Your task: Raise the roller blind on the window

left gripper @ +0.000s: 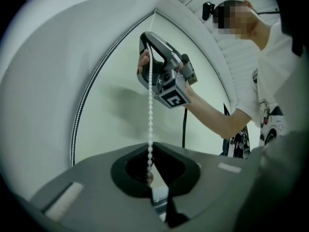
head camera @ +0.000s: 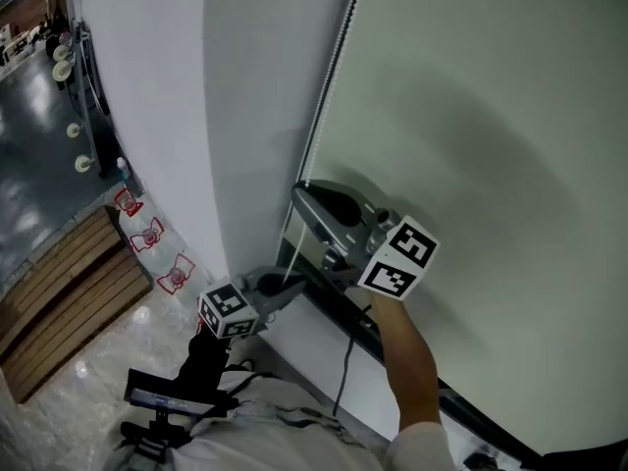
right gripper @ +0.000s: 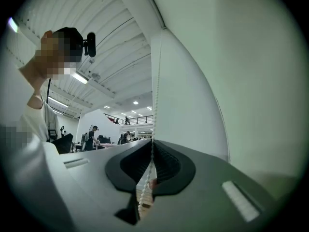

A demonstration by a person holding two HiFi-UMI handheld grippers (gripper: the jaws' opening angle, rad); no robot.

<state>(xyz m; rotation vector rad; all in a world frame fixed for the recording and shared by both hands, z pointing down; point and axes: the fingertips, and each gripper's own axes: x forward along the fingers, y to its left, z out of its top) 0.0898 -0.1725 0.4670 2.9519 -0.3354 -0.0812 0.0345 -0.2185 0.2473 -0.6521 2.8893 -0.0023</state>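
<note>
The pale roller blind [head camera: 471, 116] covers the window on the right of the head view. Its white bead chain [head camera: 329, 77] hangs along the blind's left edge. My right gripper [head camera: 300, 190] is shut on the chain, which runs between its closed tips [right gripper: 152, 141]. Lower down and to the left, my left gripper [head camera: 289, 287] is also shut on the same chain [left gripper: 150, 105], its tips [left gripper: 150, 146] pinching the beads. In the left gripper view the right gripper [left gripper: 146, 42] sits straight above on the chain, and the stretch between the two looks taut.
A white wall column [head camera: 196, 116] stands left of the blind. The dark window sill [head camera: 412, 371] runs below, with a black cable [head camera: 343, 371] hanging over it. Wooden floor boards [head camera: 59, 283] and a black stand [head camera: 167, 400] lie below left. People stand far off in a hall [right gripper: 91, 134].
</note>
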